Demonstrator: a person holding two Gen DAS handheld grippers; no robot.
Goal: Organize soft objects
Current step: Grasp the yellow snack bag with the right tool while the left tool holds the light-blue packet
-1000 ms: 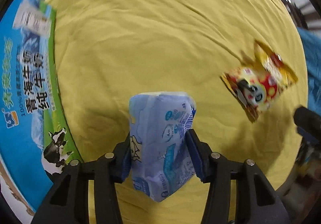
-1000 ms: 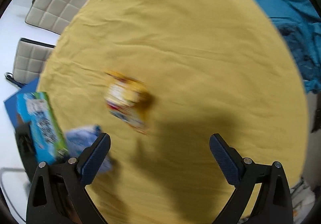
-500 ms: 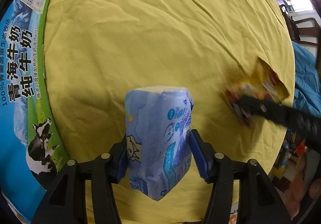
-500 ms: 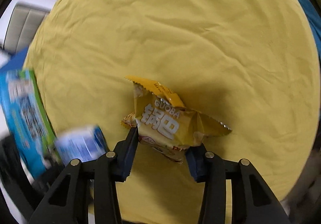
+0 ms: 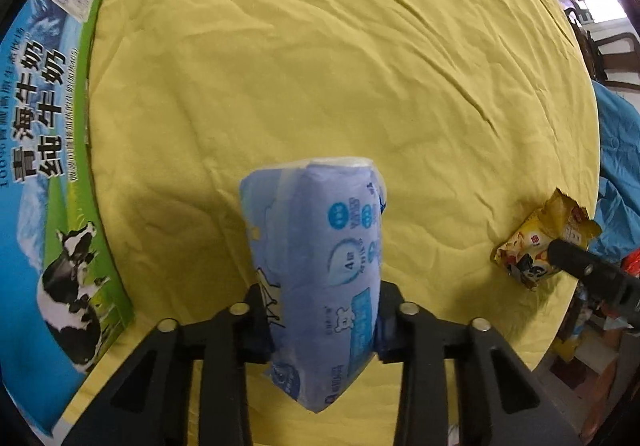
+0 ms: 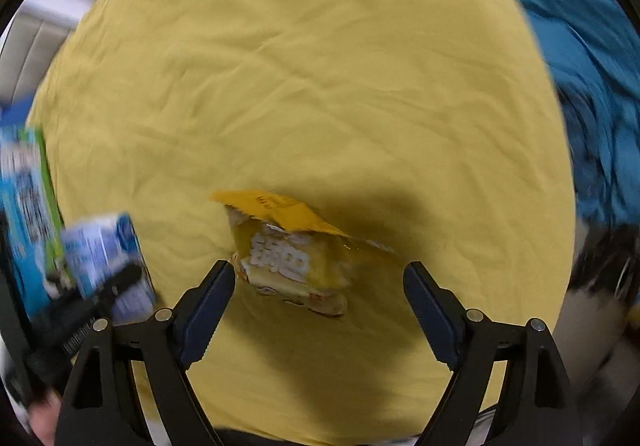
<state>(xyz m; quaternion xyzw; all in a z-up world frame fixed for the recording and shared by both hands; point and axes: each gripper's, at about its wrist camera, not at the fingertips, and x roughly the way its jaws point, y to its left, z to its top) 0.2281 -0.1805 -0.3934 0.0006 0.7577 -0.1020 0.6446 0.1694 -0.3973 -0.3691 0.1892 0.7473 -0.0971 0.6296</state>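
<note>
Neither soft pack is stowed yet: the left gripper [image 5: 320,320] clamps the pale-blue plastic tissue pack [image 5: 320,266], while the right gripper [image 6: 318,304], jaws opening, straddles the crinkled yellow foil snack bag [image 6: 296,258] untouched, with the blue-green milk carton [image 5: 52,166] at nine o'clock.

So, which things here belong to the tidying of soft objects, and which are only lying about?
Belong to the job:
- blue tissue pack, clamped in the left gripper
- yellow snack bag, lying on the cloth between the opening jaws of the right gripper

Only lying about:
- milk carton box, at the cloth's edge
- yellow tablecloth
- blue fabric beside the table
</note>
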